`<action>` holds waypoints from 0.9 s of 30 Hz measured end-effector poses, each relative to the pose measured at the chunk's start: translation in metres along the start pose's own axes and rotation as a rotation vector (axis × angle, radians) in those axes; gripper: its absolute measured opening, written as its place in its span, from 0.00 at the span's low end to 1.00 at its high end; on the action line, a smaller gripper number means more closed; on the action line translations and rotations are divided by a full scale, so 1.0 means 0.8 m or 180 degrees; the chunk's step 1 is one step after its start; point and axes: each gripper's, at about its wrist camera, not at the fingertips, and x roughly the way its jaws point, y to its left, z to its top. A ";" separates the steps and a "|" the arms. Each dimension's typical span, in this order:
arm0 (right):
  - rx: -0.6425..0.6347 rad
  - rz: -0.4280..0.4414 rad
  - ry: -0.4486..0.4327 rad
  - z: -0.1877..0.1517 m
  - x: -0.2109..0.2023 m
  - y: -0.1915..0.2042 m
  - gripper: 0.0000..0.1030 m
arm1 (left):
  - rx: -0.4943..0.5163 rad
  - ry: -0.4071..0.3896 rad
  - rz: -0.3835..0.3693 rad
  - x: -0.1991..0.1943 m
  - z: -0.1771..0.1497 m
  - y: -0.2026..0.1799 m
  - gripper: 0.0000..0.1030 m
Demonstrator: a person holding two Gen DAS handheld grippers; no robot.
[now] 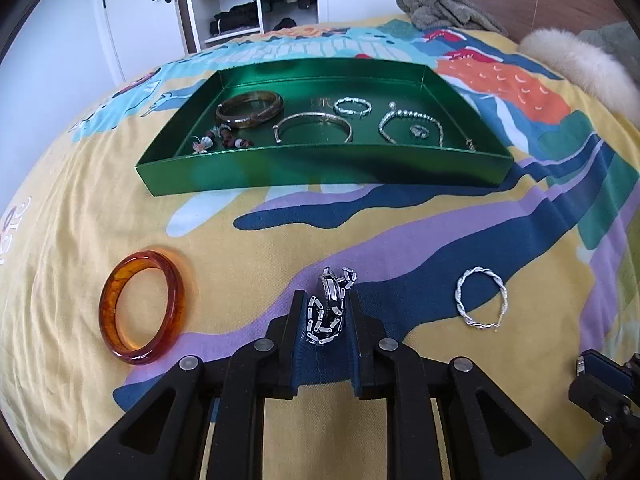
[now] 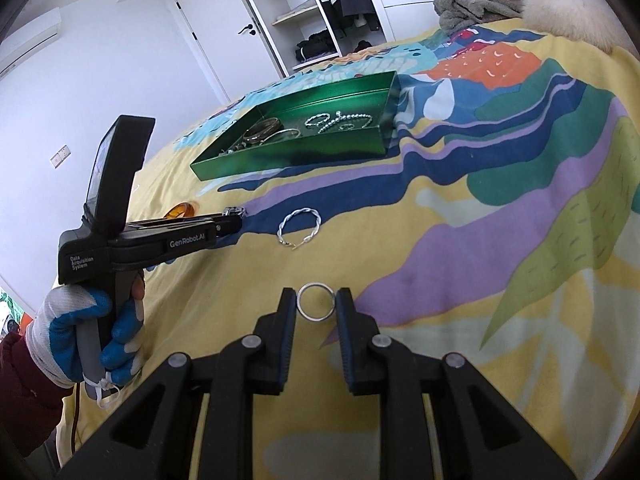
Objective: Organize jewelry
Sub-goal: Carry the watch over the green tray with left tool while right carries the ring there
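Observation:
My left gripper (image 1: pixel 326 296) is shut on a silver and black link bracelet (image 1: pixel 320 320), bunched between its pads low over the bedspread. An amber bangle (image 1: pixel 142 306) lies to its left and a twisted silver hoop (image 1: pixel 482 298) to its right. Farther off, the green tray (image 1: pixel 320 168) holds several bracelets and a ring. In the right wrist view my right gripper (image 2: pixel 316 300) is shut on a plain silver ring (image 2: pixel 305 312), both pads touching it. That view also shows the left gripper (image 2: pixel 234 216) in a gloved hand (image 2: pixel 80 328), with the hoop (image 2: pixel 300 228) and the tray (image 2: pixel 288 160) beyond.
A colourful bedspread (image 1: pixel 400 232) covers the bed. A grey bundle of cloth (image 1: pixel 444 10) and a fluffy cream cushion (image 1: pixel 580 68) lie near the wooden headboard. An open wardrobe (image 1: pixel 240 4) stands behind the bed. The right gripper's tip (image 1: pixel 604 380) shows at the lower right.

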 end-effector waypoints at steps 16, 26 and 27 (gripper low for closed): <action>-0.0113 -0.0163 -0.0226 -0.001 -0.074 0.034 0.18 | 0.0041 -0.0344 -0.0110 -0.109 -0.022 0.004 0.16; -0.0254 -0.0230 -0.0443 -0.003 -0.139 0.078 0.18 | 0.0086 -0.0615 -0.0121 -0.195 -0.045 0.010 0.16; -0.0268 -0.0234 -0.0463 -0.004 -0.145 0.083 0.18 | 0.0088 -0.0643 -0.0119 -0.204 -0.048 0.010 0.16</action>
